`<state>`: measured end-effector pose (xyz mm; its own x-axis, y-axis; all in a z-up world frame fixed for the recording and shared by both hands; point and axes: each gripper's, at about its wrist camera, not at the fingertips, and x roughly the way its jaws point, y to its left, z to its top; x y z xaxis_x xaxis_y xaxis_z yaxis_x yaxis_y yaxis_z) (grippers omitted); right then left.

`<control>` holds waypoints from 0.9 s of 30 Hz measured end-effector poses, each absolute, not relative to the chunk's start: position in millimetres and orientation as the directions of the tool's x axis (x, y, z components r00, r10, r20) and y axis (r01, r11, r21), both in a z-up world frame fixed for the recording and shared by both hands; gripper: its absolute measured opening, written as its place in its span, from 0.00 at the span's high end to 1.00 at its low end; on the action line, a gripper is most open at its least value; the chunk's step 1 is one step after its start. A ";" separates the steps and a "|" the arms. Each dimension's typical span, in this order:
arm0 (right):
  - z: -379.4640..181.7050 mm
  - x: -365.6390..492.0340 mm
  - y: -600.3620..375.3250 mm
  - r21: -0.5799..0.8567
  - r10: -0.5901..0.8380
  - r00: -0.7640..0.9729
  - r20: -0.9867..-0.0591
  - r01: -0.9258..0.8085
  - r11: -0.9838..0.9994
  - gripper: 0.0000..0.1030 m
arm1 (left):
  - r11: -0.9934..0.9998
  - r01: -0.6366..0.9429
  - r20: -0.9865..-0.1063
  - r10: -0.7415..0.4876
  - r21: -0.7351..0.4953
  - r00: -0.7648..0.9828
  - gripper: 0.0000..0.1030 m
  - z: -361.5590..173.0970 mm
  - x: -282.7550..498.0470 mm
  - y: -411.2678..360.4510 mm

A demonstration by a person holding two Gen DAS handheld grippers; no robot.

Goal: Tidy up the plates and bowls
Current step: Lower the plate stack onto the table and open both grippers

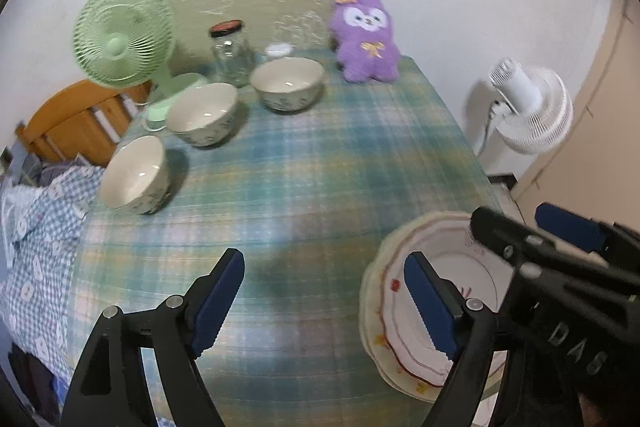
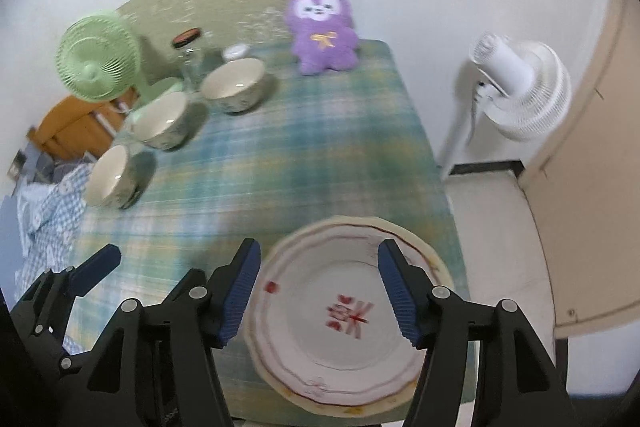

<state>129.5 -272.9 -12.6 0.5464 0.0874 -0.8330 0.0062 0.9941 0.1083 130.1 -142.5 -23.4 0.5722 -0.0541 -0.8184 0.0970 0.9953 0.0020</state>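
Plates [image 2: 340, 323] stacked, three bowls [image 1: 205, 115] empty, jar [image 1: 232, 53] empty

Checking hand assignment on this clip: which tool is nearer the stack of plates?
Right. The right tool hangs open directly over the stack of plates, touching nothing. The left tool, also open, sits off to the stack's left, above bare tablecloth.
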 end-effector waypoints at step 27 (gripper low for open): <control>-22.6 238.7 -30.6 0.045 0.014 0.593 -0.805 0.038 0.998 0.37 | 0.996 0.078 -0.802 -0.011 0.044 0.597 0.19 -41.2 239.1 64.7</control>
